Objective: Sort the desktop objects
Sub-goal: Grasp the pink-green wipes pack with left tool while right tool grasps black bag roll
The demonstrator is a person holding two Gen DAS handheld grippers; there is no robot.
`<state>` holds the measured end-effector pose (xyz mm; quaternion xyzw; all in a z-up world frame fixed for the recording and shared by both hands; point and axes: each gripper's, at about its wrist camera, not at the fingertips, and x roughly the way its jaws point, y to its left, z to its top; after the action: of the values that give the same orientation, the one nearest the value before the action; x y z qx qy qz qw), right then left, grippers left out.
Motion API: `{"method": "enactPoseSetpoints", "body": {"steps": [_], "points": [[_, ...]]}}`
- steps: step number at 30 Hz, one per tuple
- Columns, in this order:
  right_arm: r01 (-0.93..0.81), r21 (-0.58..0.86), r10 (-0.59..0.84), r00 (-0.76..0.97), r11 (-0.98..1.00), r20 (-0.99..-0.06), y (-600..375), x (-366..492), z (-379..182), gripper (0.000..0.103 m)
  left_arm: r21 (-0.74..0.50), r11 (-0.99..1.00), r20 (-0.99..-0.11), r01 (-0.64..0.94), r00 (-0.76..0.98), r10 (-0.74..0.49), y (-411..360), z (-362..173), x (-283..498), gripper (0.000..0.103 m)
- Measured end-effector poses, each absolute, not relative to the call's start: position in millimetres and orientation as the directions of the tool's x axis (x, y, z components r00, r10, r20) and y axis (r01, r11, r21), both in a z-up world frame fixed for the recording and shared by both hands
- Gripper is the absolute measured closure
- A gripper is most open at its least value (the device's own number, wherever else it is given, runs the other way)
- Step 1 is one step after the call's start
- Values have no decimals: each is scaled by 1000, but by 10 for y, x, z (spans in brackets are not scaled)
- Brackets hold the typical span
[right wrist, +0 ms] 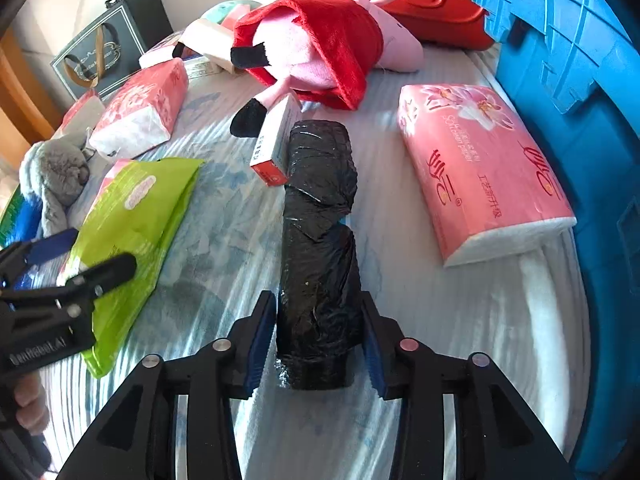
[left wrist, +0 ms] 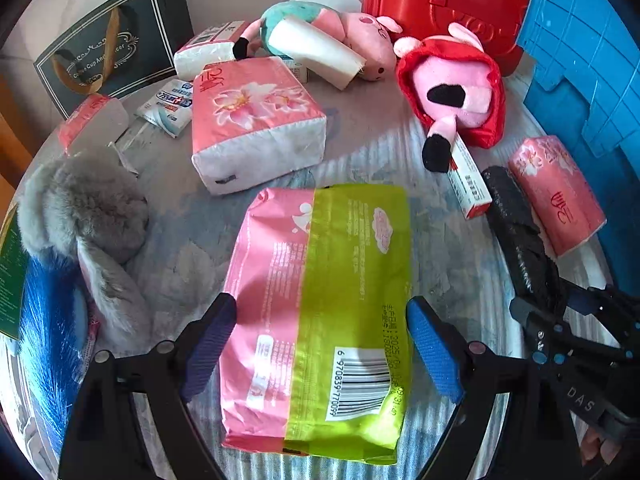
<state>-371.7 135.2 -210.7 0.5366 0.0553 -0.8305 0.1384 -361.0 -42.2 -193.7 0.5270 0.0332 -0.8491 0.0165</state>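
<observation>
The pink and green packet (left wrist: 316, 320) lies flat on the striped cloth (left wrist: 448, 248), barcode up, between the wide-spread fingers of the left gripper (left wrist: 320, 344), whose blue pads (left wrist: 434, 354) stand beside its edges; whether they press it I cannot tell. Only the right wrist view shows the black roll (right wrist: 318, 248) lengthwise, wrapped in crinkled film, with the right gripper (right wrist: 318, 340) narrowed around its near end, pads just beside or touching it. To the right lies a pink tissue pack (right wrist: 480, 168) against the blue crate (right wrist: 580, 80). Farther off, a pink plush in a red hood (right wrist: 320, 48) rests with 1 foot beside a small box (right wrist: 276, 144). Only the left view shows the grey plush (left wrist: 84, 216) fully.
</observation>
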Motion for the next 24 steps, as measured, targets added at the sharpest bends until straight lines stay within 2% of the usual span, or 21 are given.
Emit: {"method": "enactPoseSetpoints", "body": {"steps": [1, 3, 4, 9, 13, 16, 24], "points": [[289, 50, -166, -394, -956, -904, 1368, -3742, -2101, 43, -38, -997, -895, 59, -447, 8, -417, -1955, -3657, 16], [290, 42, -163, -409, -956, -898, 1357, -3773, -2073, 31, -15, -999, -906, 50, -424, -8, -373, -2027, -3729, 13], [292, 38, -161, -409, -956, -898, 1352, -3798, -2065, 29, -4, -999, -910, 47, -415, -16, -330, -2059, -3740, 8], [287, 39, -157, -400, -957, -903, 1324, -3952, -2096, 29, 72, -997, -916, 29, -394, -77, -228, -2201, -3809, 0], [270, 62, -161, -363, -961, -918, 1377, -3975, -2195, 28, 53, -998, -918, 31, -392, -61, -298, -2204, -3780, 0], [273, 62, -161, -358, -960, -920, 1381, -3955, -2218, 23, 40, -997, -932, 61, -357, -59, -387, -2181, -3770, 0], [272, 69, -170, -365, -960, -915, 1360, -4046, -2175, 23, 45, -995, -935, 86, -348, -72, -478, -2147, -3684, 0]]}}
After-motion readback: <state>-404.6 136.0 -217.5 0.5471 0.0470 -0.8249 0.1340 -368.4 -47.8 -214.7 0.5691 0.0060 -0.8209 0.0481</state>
